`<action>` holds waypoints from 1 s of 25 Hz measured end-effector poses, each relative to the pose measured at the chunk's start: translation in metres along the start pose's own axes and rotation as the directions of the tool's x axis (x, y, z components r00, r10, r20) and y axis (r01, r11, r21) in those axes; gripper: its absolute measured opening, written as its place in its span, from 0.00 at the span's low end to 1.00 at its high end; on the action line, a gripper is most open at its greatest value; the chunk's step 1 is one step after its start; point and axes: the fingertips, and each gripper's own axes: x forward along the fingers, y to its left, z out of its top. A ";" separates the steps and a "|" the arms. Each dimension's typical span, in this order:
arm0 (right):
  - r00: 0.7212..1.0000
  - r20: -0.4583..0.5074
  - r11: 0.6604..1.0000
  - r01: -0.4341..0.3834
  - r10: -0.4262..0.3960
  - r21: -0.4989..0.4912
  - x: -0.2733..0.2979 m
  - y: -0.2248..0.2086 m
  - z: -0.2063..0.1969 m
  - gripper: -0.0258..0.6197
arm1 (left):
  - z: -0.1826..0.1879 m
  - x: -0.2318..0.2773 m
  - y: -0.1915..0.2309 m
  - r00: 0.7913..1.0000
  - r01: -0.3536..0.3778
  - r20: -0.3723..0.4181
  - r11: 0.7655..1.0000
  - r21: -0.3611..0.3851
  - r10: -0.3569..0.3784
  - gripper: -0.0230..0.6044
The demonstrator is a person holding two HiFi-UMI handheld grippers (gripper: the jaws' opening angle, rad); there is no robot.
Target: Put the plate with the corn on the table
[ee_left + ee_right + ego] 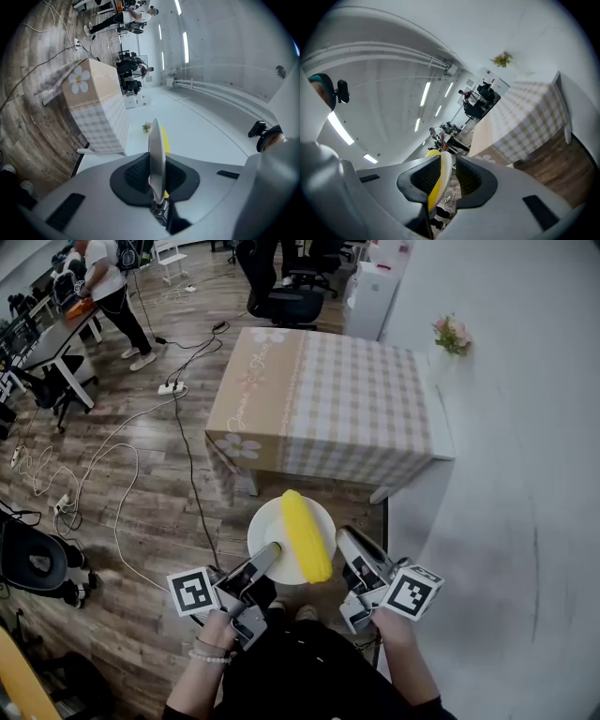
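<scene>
Short of the worktop's point(356, 399) near edge, the left gripper point(272, 552) pinches the plate point(265, 521) bearing corn point(307, 535), while the right gripper's point(343, 538) jaws loosely straddle its rim.

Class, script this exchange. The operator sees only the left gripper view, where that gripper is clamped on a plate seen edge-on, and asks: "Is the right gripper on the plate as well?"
Observer: The plate has its rim between the right gripper's jaws. It rests against one pad, with a gap at the other.
Operator: I see only a yellow sliver. How does the corn lie?
Observer: The corn lies whole on the plate, with one end pointing toward the table.
Operator: Is the plate over the table?
Observer: No. In the head view it hangs over the floor, short of the table's near edge.
</scene>
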 end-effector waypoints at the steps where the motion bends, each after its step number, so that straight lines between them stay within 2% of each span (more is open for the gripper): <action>1: 1.000 -0.005 1.000 -0.012 0.012 0.019 0.002 0.000 -0.002 0.22 | 0.000 0.000 0.000 1.000 0.001 0.000 1.000 0.000 -0.001 0.09; 7: 0.997 -0.055 0.996 -0.055 0.059 0.071 0.014 0.003 -0.018 0.22 | 0.004 -0.003 0.002 1.000 0.016 -0.001 1.000 0.000 -0.016 0.09; 12: 0.997 -0.057 0.995 -0.047 0.053 0.093 0.021 0.001 -0.025 0.18 | 0.007 -0.005 0.005 1.000 0.016 -0.001 1.000 -0.013 -0.016 0.09; 14: 0.997 -0.052 0.994 -0.050 0.055 0.093 0.023 0.004 -0.024 0.15 | 0.008 -0.006 0.004 1.000 0.016 -0.004 1.000 -0.016 -0.016 0.09; 25: 0.999 -0.034 0.998 -0.026 0.028 0.051 0.030 0.009 -0.022 0.15 | 0.020 -0.007 0.001 0.999 0.023 -0.030 1.000 -0.008 -0.023 0.09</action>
